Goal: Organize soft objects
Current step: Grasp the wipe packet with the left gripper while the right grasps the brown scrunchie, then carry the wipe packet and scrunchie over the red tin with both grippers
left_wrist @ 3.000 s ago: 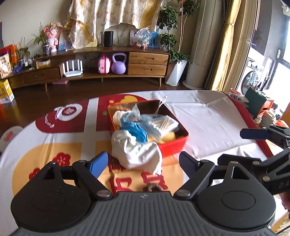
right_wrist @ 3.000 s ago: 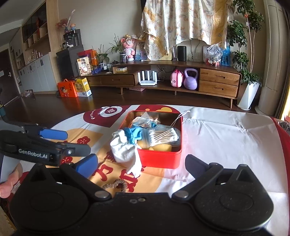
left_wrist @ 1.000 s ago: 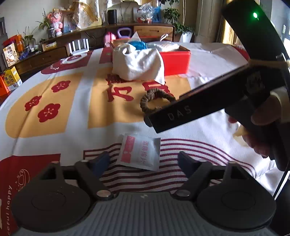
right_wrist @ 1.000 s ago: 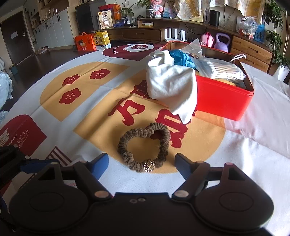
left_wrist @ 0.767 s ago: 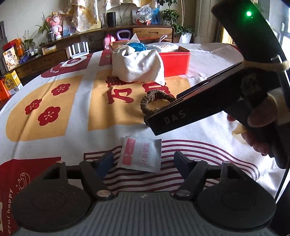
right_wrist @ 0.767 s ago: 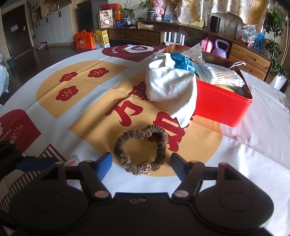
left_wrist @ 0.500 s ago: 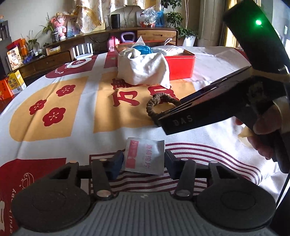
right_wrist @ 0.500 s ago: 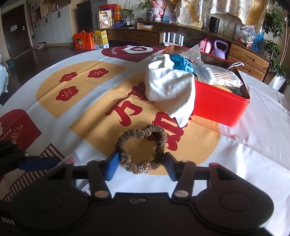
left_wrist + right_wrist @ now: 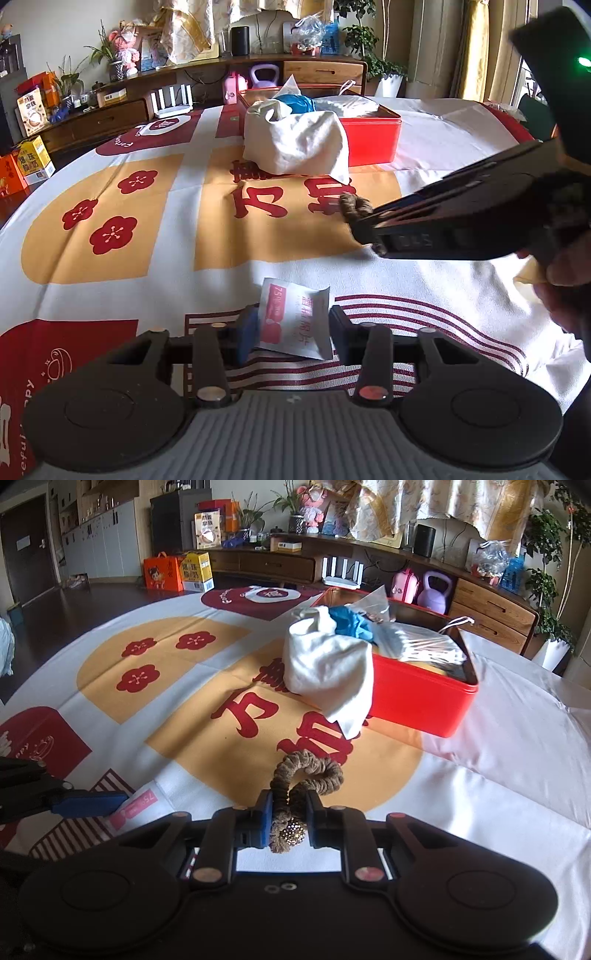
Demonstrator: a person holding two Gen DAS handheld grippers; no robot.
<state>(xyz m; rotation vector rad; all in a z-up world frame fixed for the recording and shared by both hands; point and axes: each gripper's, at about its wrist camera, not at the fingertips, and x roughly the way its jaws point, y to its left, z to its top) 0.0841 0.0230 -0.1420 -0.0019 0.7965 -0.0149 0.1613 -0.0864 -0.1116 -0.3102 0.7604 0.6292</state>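
Observation:
A white sachet with a pink label (image 9: pixel 295 317) lies on the patterned tablecloth between the fingers of my left gripper (image 9: pixel 293 330). The jaws are closing and both pads touch its edges. My right gripper (image 9: pixel 290 814) is closing on a brown hair scrunchie (image 9: pixel 306 771), squeezing it into a narrow loop with its bead near the pads. In the left wrist view the right gripper (image 9: pixel 365 229) reaches in from the right with the scrunchie (image 9: pixel 354 206) at its tip. Farther back stands a red tin (image 9: pixel 417 705) with a white cloth (image 9: pixel 328 672) draped over its near corner.
The tin also holds a blue item (image 9: pixel 351 624) and a clear plastic bag (image 9: pixel 417 642). A person's hand (image 9: pixel 565 273) holds the right gripper. My left gripper's blue fingertip (image 9: pixel 88 803) shows at the left edge. A wooden sideboard (image 9: pixel 295 563) lines the far wall.
Both pairs of jaws have closed in, the left onto the sachet, the right onto the scrunchie, which is now pinched narrow. The right gripper has risen slightly.

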